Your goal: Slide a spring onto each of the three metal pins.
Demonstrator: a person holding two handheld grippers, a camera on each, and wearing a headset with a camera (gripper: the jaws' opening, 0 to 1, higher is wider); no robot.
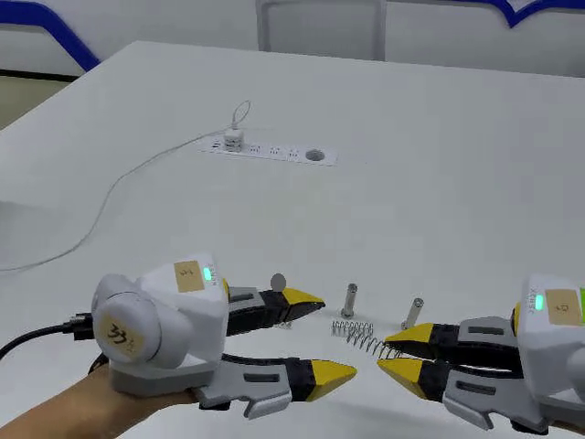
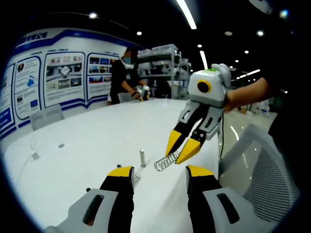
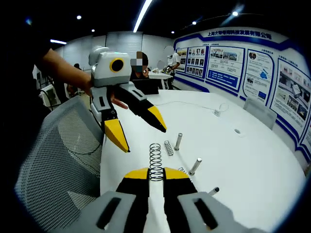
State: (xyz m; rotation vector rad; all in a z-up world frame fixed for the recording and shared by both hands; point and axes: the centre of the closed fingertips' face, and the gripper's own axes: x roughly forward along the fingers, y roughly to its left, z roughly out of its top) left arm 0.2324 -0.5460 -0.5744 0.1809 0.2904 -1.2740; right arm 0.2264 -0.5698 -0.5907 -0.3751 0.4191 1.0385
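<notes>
My right hand-held gripper (image 1: 388, 353) has its jaws pressed together on one end of a spring (image 1: 367, 341), pinching it between the yellow tips. The spring's long axis carries straight on from the jaws, close to level above the desk (image 1: 439, 183). Its free end points at my left hand-held gripper (image 1: 318, 336). That one faces it with its jaws spread wide and nothing between them. The two are tip to tip, near but apart, and the spring reaches into the space between them.

Just beyond the held spring, a second spring (image 1: 351, 326) lies flat on the desk, its axis running across from one hand-held gripper toward the other. A bit of coil (image 1: 285, 323) shows under the far jaw of the left one; I cannot tell whether it is a third spring.

I count three pins standing on the desk, all bare. The first pin (image 1: 413, 313) is just past my right tips. The second pin (image 1: 350, 299) is beyond the loose spring, between the two hand-held grippers. The third pin (image 1: 278, 282) is just past the left one's far jaw.

The desk is broad and white. Well away from both hand-held grippers, a socket strip (image 1: 271, 152) is set into it, with a white plug (image 1: 234, 139) and a cable (image 1: 119, 187) trailing off to my left. A mesh chair (image 3: 63, 155) stands at the desk's near edge. The room has blue-and-white display boards (image 3: 233, 68) along the wall and strip lights (image 3: 142, 14) on a dark ceiling.
</notes>
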